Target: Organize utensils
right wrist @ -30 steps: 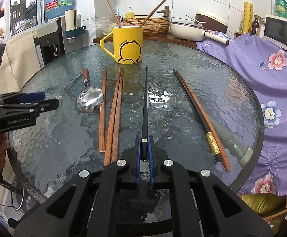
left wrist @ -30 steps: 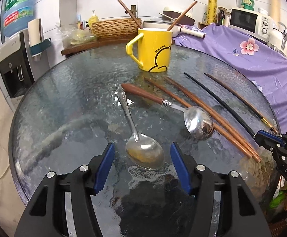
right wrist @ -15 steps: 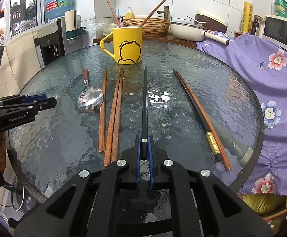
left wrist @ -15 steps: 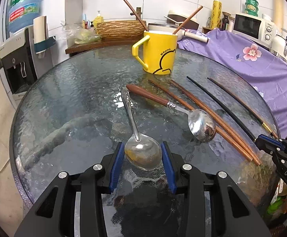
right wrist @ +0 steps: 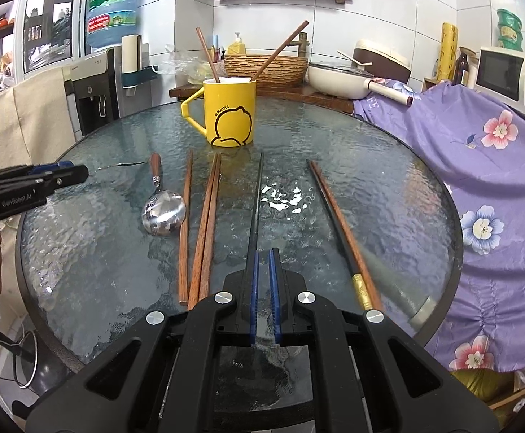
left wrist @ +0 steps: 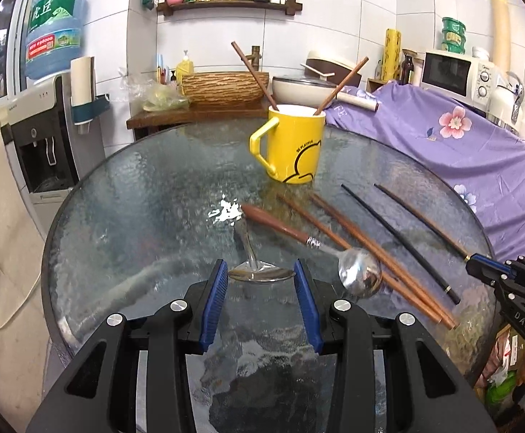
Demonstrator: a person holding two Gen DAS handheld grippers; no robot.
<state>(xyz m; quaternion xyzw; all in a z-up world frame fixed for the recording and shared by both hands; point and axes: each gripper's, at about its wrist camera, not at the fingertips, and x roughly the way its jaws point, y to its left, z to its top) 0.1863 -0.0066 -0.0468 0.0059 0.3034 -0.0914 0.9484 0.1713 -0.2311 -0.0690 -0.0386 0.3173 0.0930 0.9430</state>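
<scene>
The left gripper (left wrist: 261,276) pinches the bowl of a steel spoon (left wrist: 260,273) between its blue pads, the bowl held off the glass table (left wrist: 147,216) and the handle slanting down and away, its far end seemingly touching the glass, though blur leaves that unsure. The right gripper (right wrist: 263,252) is pressed together on the near end of a black chopstick (right wrist: 257,195) that runs along the table toward the yellow mug (right wrist: 230,112). Two brown chopsticks stand in the mug, and a wooden-handled spoon (right wrist: 163,209) and more chopsticks lie on the glass between the grippers.
</scene>
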